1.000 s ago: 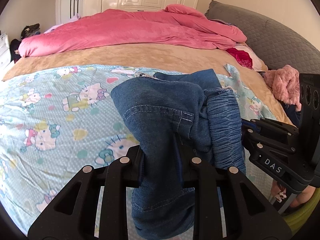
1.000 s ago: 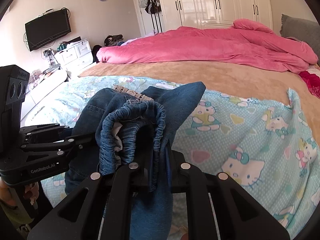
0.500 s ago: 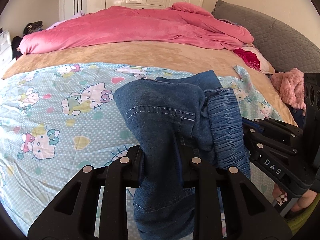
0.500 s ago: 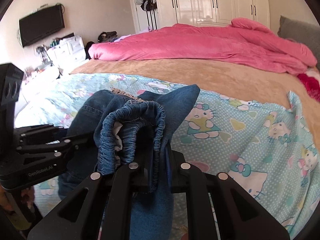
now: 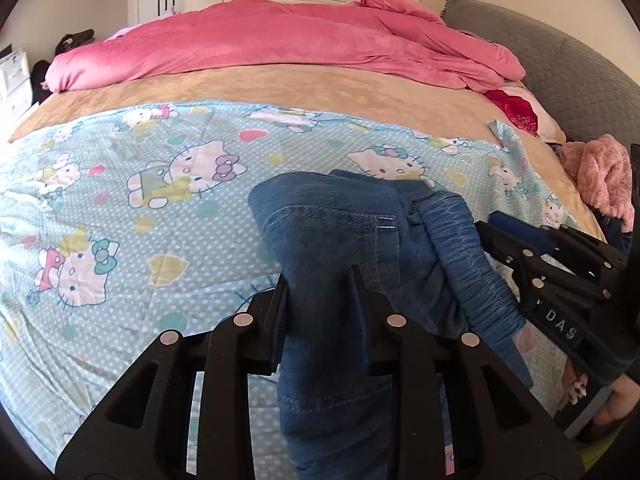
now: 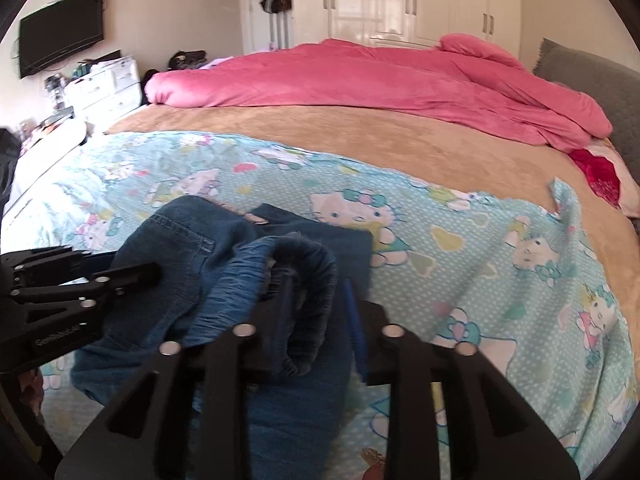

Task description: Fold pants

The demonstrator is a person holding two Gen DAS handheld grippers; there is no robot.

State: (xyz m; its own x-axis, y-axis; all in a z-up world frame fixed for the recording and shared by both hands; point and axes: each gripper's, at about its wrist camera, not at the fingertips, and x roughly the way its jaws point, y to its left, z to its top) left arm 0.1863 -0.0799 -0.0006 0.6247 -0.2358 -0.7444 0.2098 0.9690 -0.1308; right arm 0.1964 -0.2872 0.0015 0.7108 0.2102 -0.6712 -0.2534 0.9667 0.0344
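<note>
Mid-fold, judging by the layout. Blue jeans (image 5: 340,248) bunched and doubled over at the near edge of the bed, on the cartoon-cat sheet (image 5: 120,208), with the elastic waistband (image 6: 304,276) curled up toward the right camera. Not yet flat: 2 humps of denim, 1 at each claw, and a loose length hanging down past the near edge of both views.

Left gripper (image 5: 320,292) pinching a thick fold of denim, cloth filling the narrow gap between its fingers. Right gripper (image 6: 316,300) just opening, jaws now standing apart with the waistband roll between them; blue pad (image 6: 356,320) on the right side clear of the cloth, so apparently a release rather than a grip (left-side contact hard to judge under the fabric).

Done, as far as shown: pants brought onto the sheet and gathered in on themselves at least once. Left: letting go on the left side too, smoothing the humps, squaring the edges, probably 1 more fold for a compact stack. Pink duvet (image 6: 380,76) and tan blanket (image 6: 360,140) well beyond, clear of the work.
</note>
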